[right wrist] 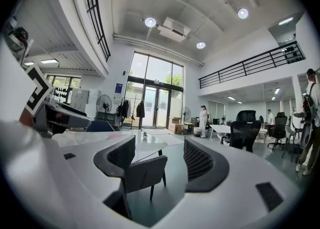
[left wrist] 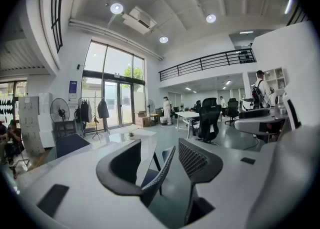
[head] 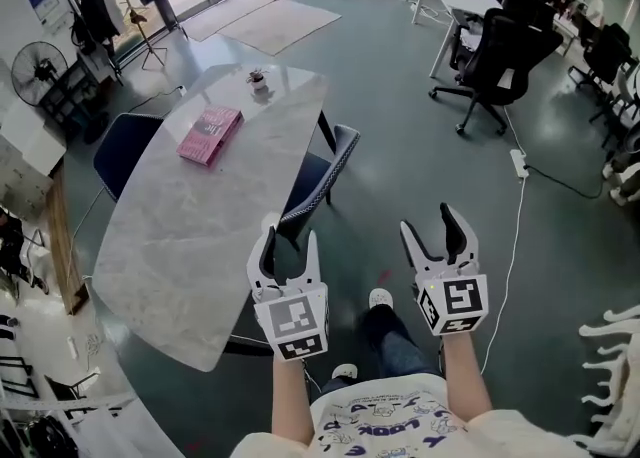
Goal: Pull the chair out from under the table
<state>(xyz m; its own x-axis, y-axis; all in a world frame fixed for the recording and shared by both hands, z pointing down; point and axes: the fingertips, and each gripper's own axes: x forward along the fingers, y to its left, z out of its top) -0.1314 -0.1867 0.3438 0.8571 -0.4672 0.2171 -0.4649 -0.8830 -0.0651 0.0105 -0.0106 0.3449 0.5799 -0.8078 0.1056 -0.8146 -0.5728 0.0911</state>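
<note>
The dark blue chair (head: 322,174) is tucked under the right side of the marble table (head: 170,236), its mesh back towards me. My left gripper (head: 290,244) hovers open just short of the chair back, near the table's edge. To its right, my right gripper (head: 430,228) is open over the floor, apart from the chair. In the left gripper view the chair (left wrist: 156,178) shows edge-on between the open jaws of the left gripper (left wrist: 160,155), some way ahead. The right gripper view has the chair (right wrist: 145,173) left of centre beyond the open right gripper (right wrist: 159,158). Nothing is held.
A pink book (head: 210,134) and a small plant (head: 258,78) lie on the table. A second blue chair (head: 122,151) stands at its far left side. Black office chairs (head: 500,51) and a power strip with cable (head: 518,162) are to the right. My shoes (head: 380,298) stand below.
</note>
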